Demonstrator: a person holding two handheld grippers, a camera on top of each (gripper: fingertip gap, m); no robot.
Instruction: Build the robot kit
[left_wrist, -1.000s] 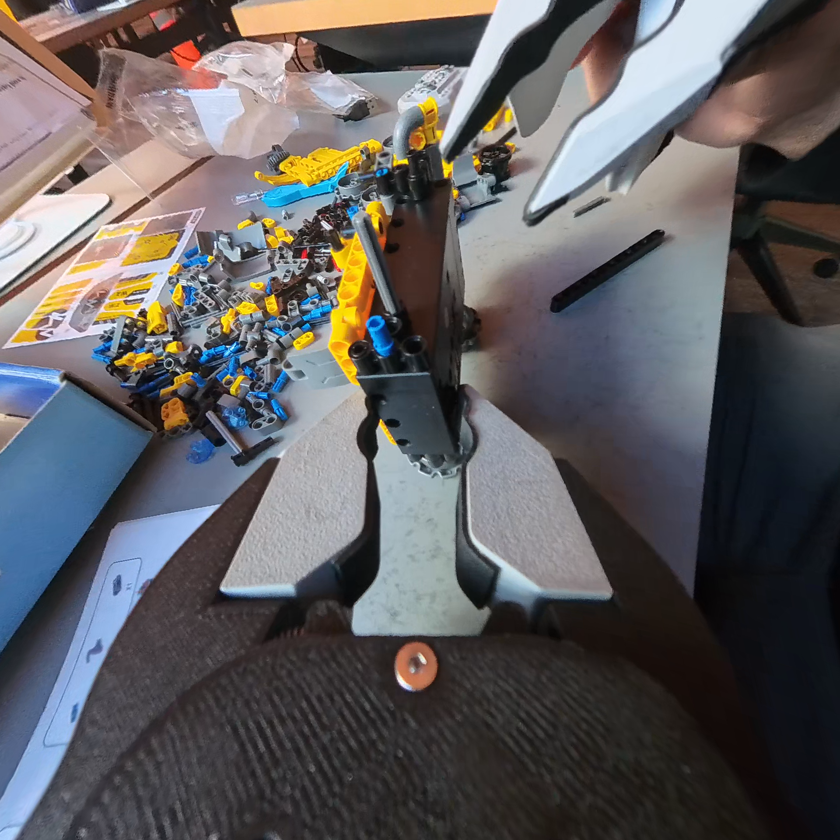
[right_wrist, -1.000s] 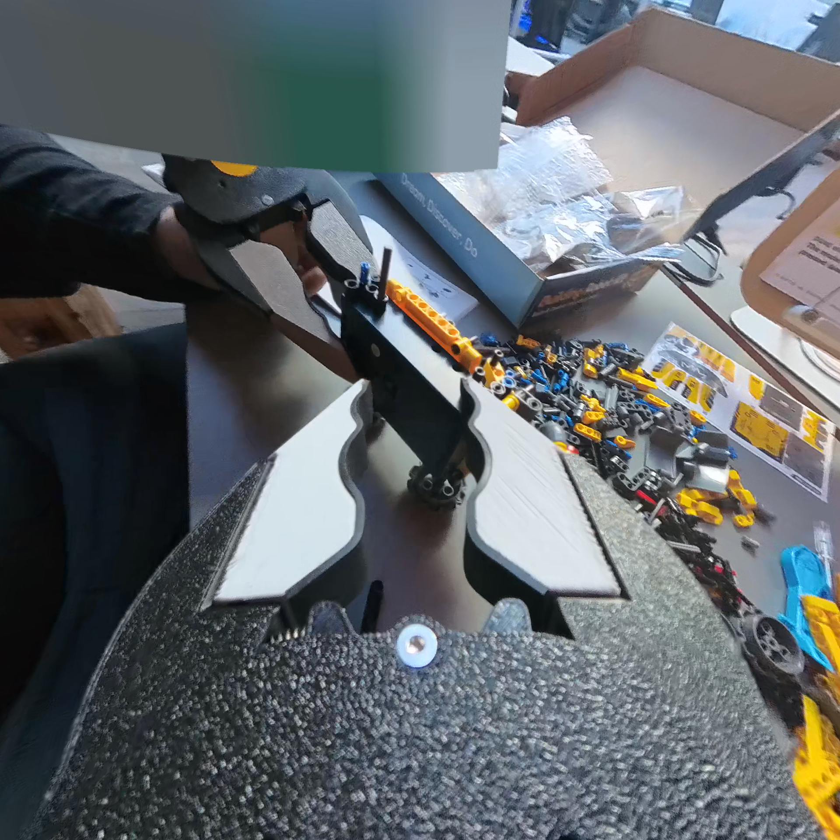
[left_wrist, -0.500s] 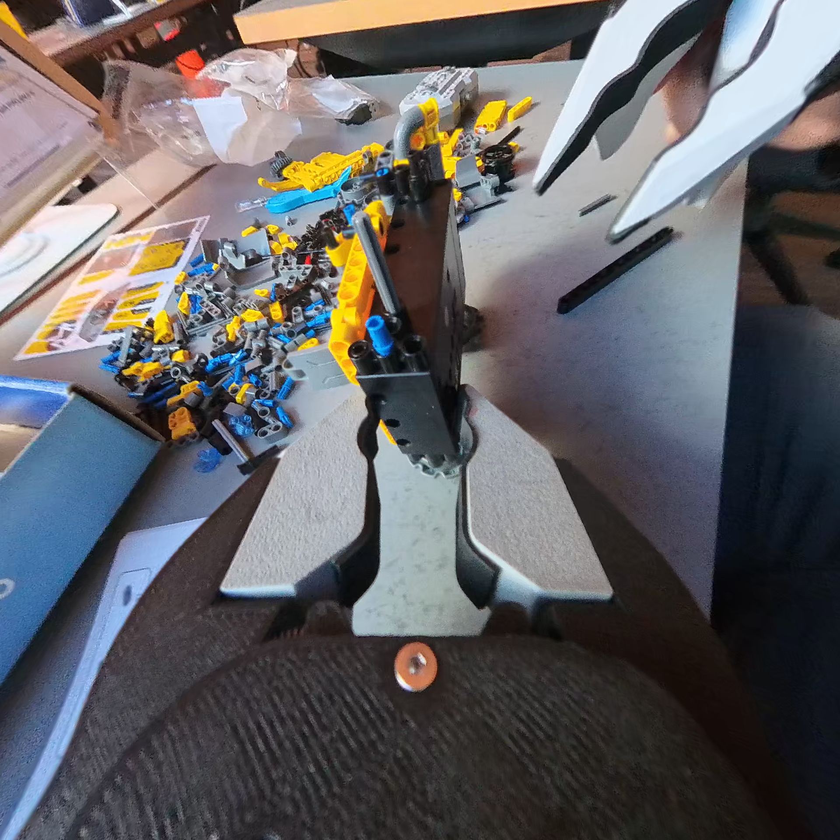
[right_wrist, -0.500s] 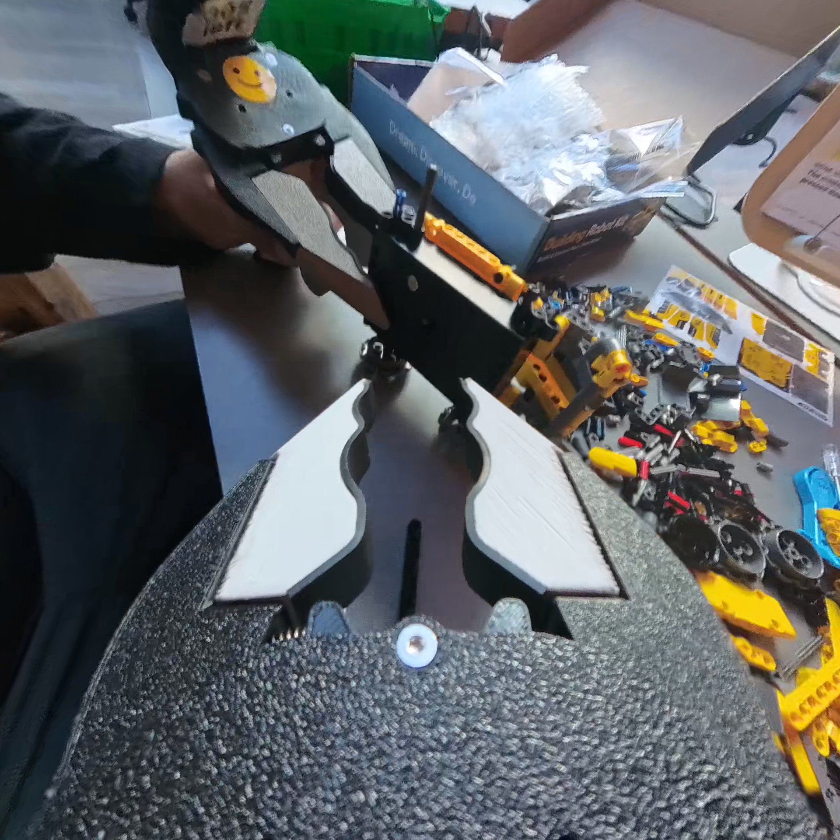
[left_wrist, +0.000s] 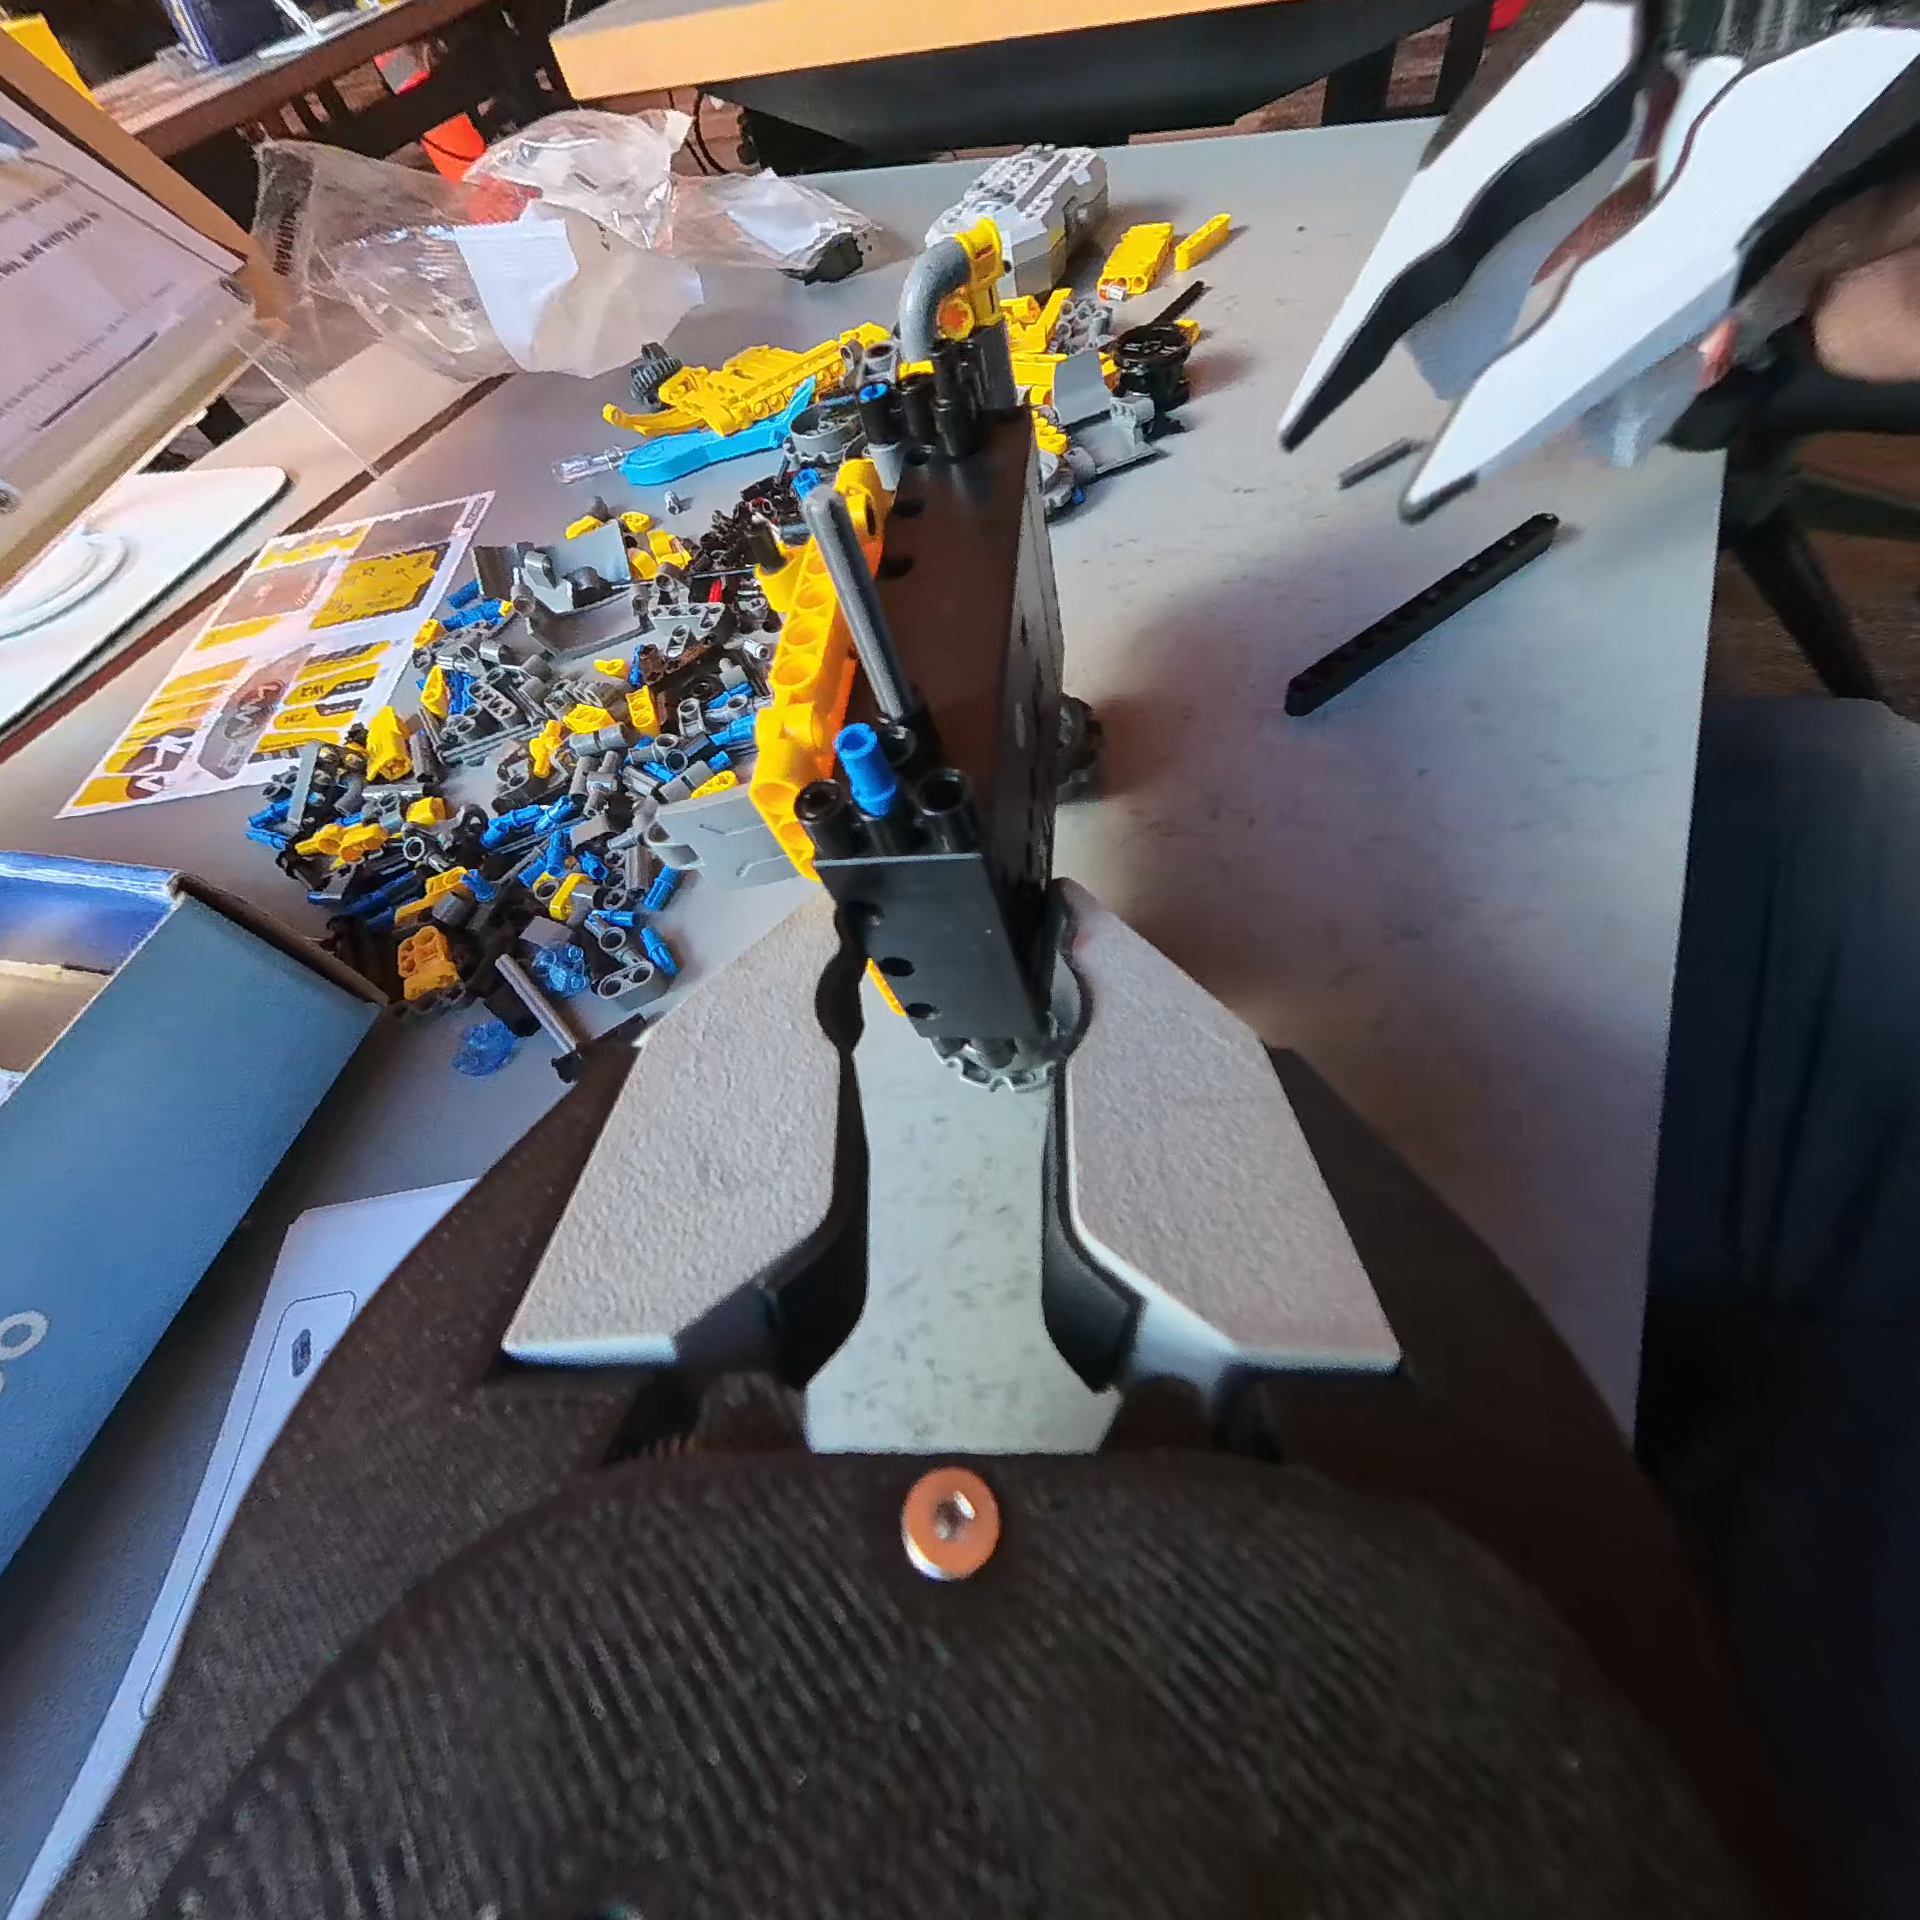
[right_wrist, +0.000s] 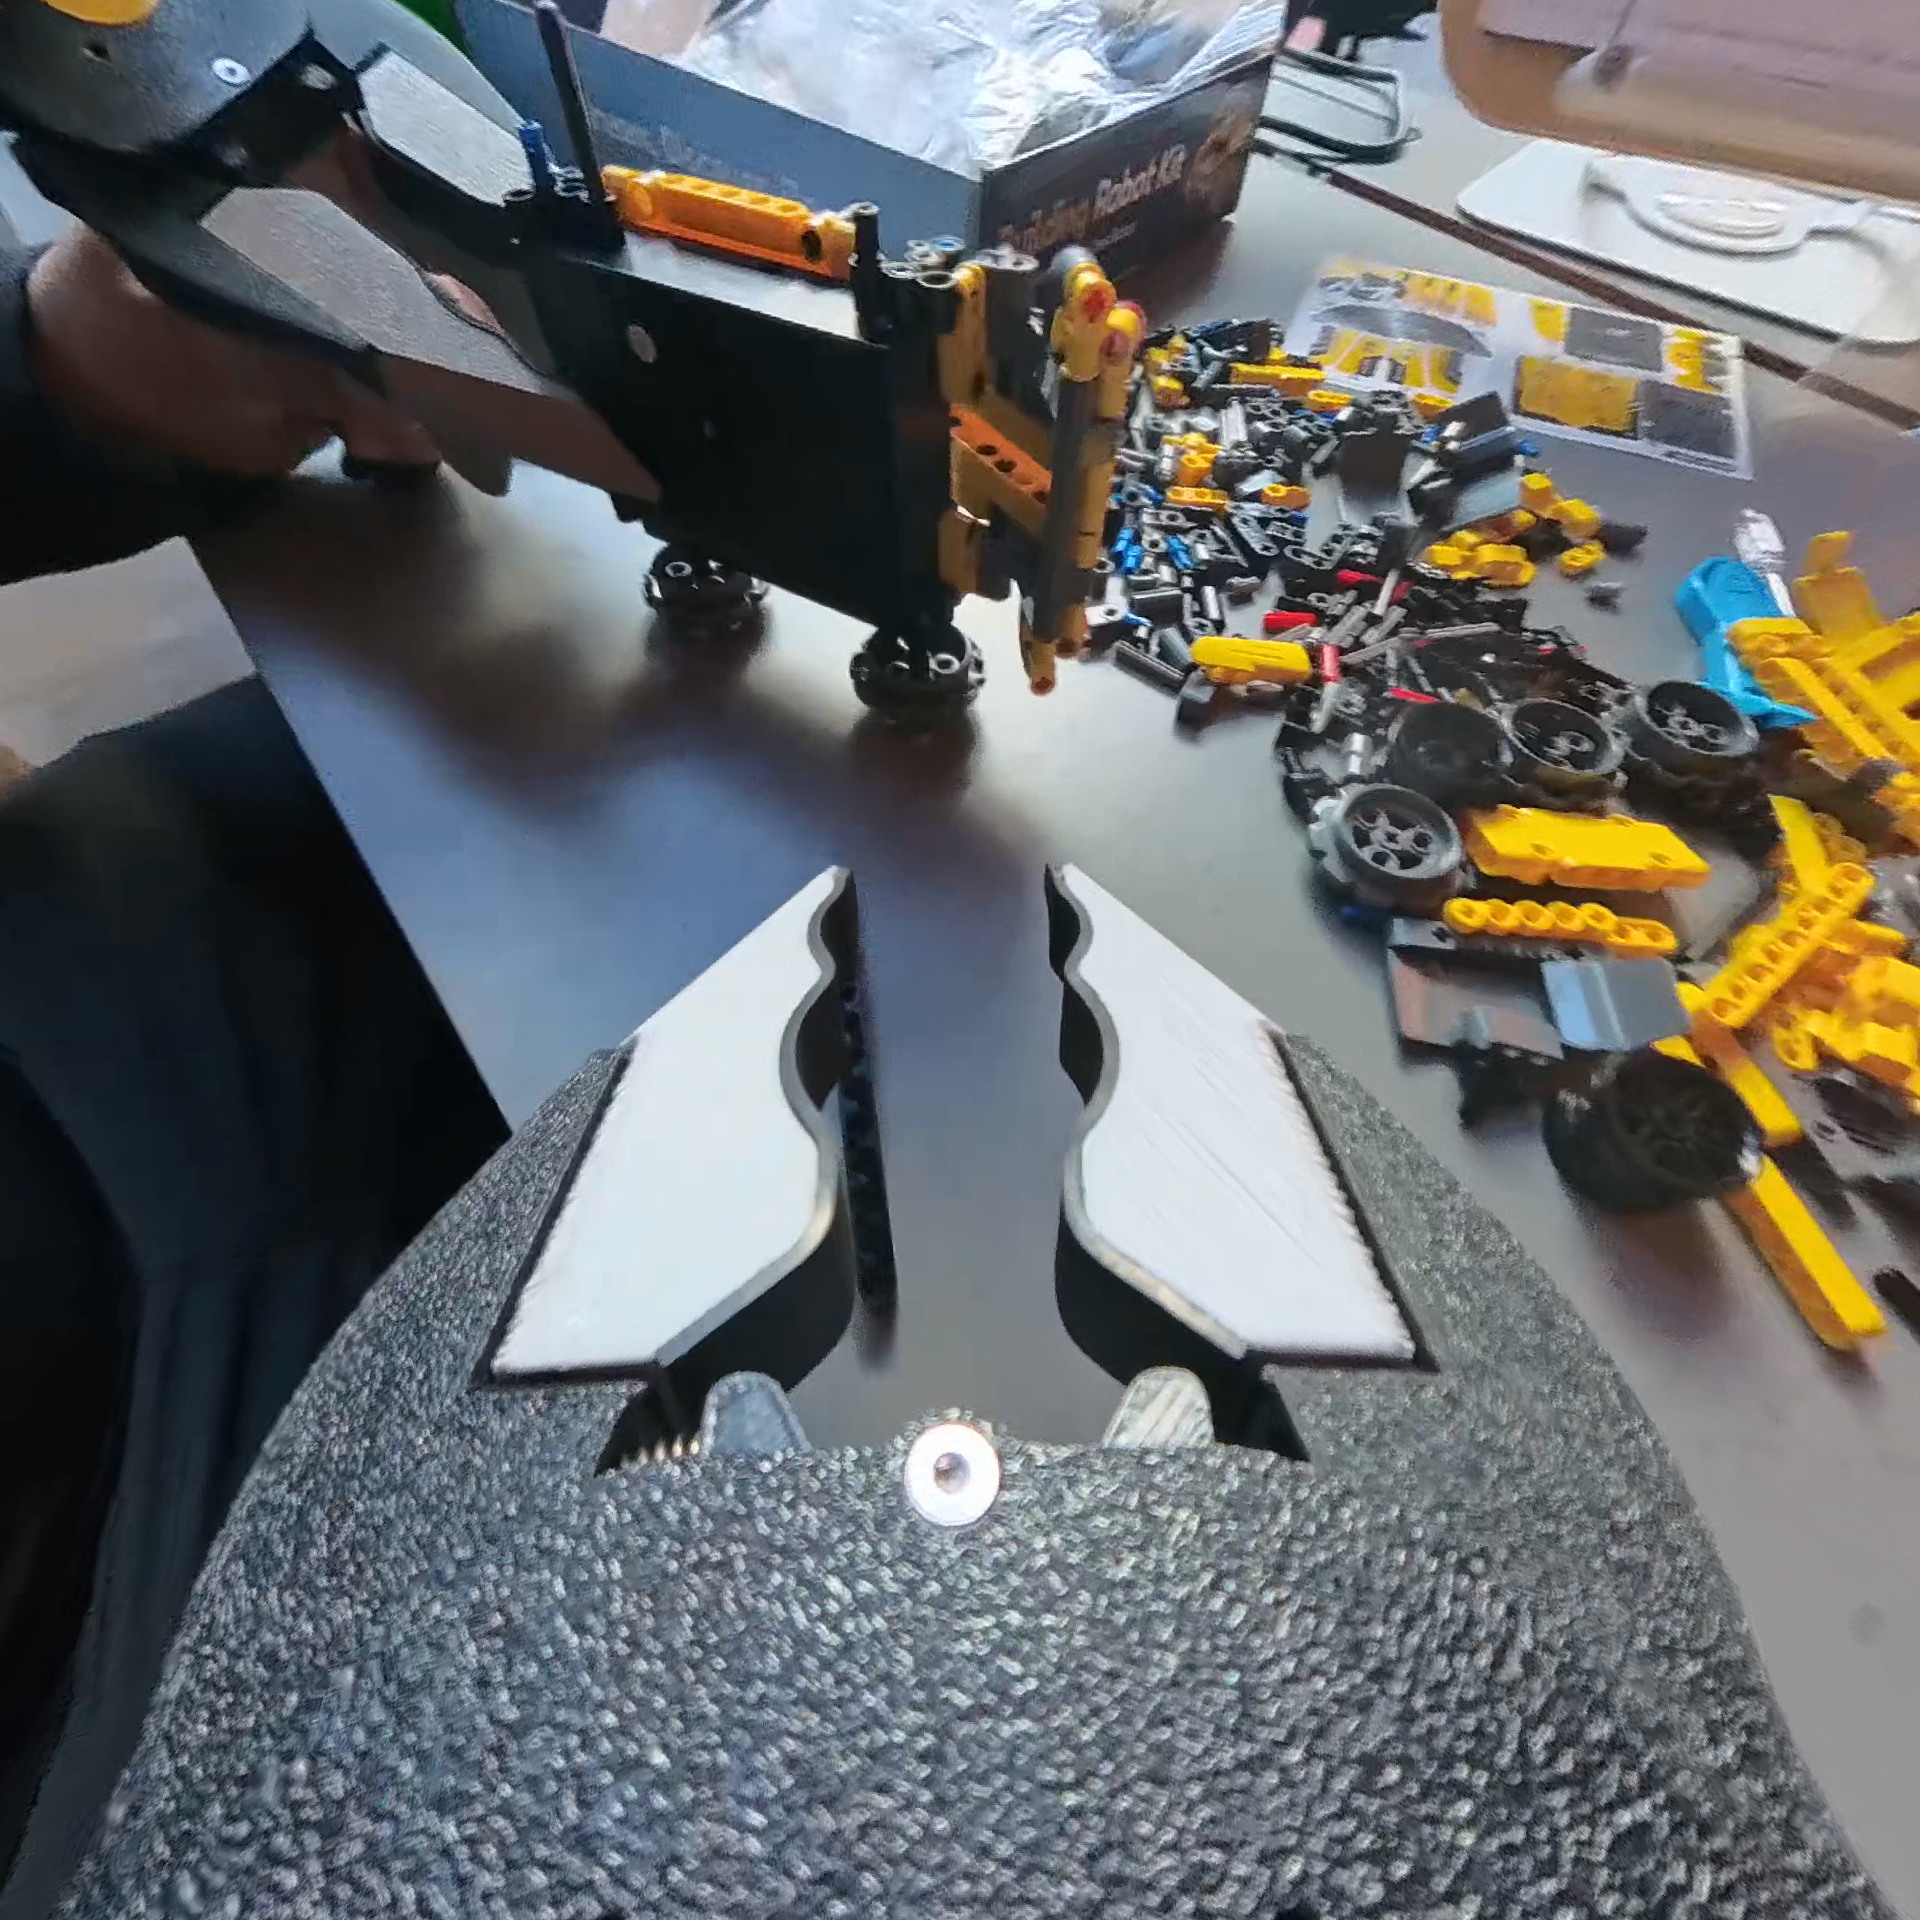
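Observation:
My left gripper (left_wrist: 956, 935) is shut on the near end of a black and yellow toy brick vehicle (left_wrist: 966, 623), which rests on small black wheels on the grey table (left_wrist: 1351, 935). In the right wrist view the vehicle (right_wrist: 769, 416) stands at the upper left, with the left gripper (right_wrist: 582, 457) clamped on its end. My right gripper (right_wrist: 951, 883) is open and empty, apart from the vehicle, low over the table. A long black beam (right_wrist: 868, 1143) lies under it, beside its left finger. In the left wrist view the right gripper (left_wrist: 1382, 457) hovers above that beam (left_wrist: 1423, 613).
A pile of loose yellow, blue, grey and black parts (left_wrist: 540, 748) lies left of the vehicle, with loose wheels (right_wrist: 1558, 748) and yellow beams. A blue box (left_wrist: 104, 1091), a printed sheet (left_wrist: 281, 644) and plastic bags (left_wrist: 499, 260) lie around. The table edge (left_wrist: 1683, 935) runs close on the right. One gripper's finger ends stand about 15 cm off the other's.
My right gripper has come off the far end of the vehicle and drawn back toward the table edge, now over the black beam. My left gripper still grips the vehicle in the same place.

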